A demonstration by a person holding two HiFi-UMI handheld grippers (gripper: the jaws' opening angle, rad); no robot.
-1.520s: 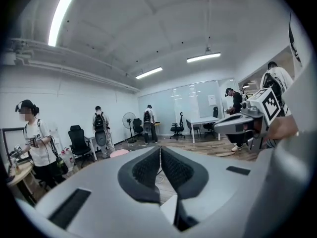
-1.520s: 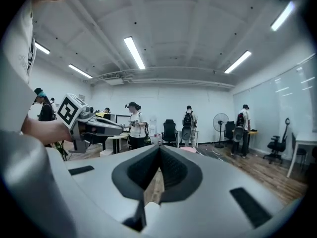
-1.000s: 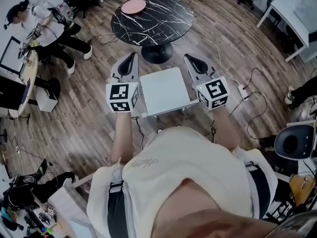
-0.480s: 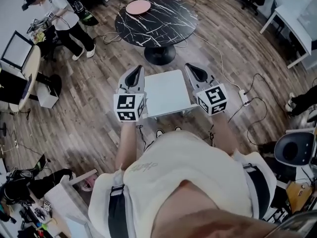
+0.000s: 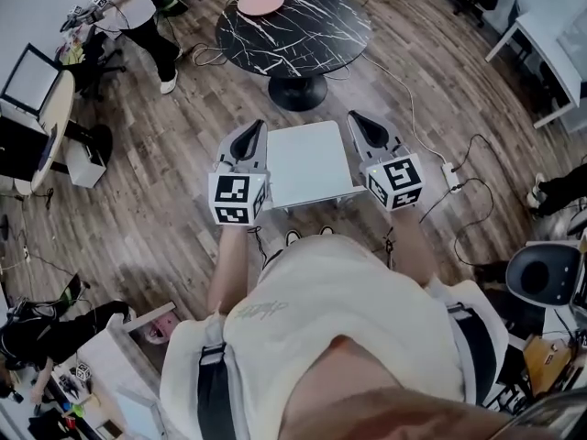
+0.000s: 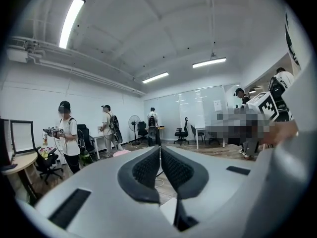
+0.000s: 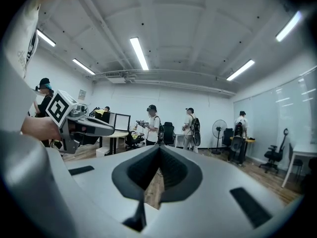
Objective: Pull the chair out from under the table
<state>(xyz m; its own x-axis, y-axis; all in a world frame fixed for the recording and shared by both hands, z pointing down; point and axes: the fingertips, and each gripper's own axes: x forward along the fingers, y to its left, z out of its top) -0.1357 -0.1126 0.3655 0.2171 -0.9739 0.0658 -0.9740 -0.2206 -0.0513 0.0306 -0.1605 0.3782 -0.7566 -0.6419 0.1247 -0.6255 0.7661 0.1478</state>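
Observation:
A white square top (image 5: pixel 307 165) on thin legs stands on the wood floor right in front of me; I cannot tell whether it is a chair seat or a small table. My left gripper (image 5: pixel 249 139) hangs at its left edge and my right gripper (image 5: pixel 366 127) at its right edge. Both point away from me, roughly level. Both are shut with nothing between the pads, as the left gripper view (image 6: pixel 160 150) and the right gripper view (image 7: pixel 159 150) show. Neither touches the white top.
Just beyond the white top is a round black marble table (image 5: pixel 295 27) on a pedestal, with a pink disc (image 5: pixel 260 2) on it. Cables and a power strip (image 5: pixel 451 176) lie on the floor at right. An office chair (image 5: pixel 543 274) is near right, desks and a person (image 5: pixel 138 7) far left.
Both grippers have sunk a little beside the white top, still shut. The person at the back left has walked further away toward the upper edge.

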